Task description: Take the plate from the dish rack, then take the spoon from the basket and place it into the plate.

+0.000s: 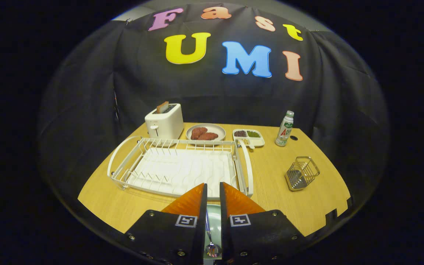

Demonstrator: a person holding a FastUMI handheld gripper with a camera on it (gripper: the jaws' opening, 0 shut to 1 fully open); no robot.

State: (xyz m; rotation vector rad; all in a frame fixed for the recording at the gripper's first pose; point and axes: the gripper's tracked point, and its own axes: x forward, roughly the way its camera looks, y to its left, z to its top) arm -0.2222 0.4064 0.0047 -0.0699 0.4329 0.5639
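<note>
The gripper [212,191] is seen w/ fingers nearly closed on the spoon [209,235], which is clamped in the narrow gap btwn them, bowl end nearest the camera. The pale plate [214,221] is seen directly beneath the fingers on the wooden table [300,206]. Just ahead, the white dish rack [179,167] is set. Off to the right, apart, the wire basket [301,173] is tilted. Beyond the rack, a toaster [164,121], a dish of meat [205,132], a divided tray [248,137] and a bottle [285,129] are lined up.

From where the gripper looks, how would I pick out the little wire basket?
Start at the big white dish rack on the wooden table. Look to its right, nearer than the drink bottle: the wire basket stands alone, well beyond the gripper. It is the one small, boxy, see-through metal thing there.
</note>
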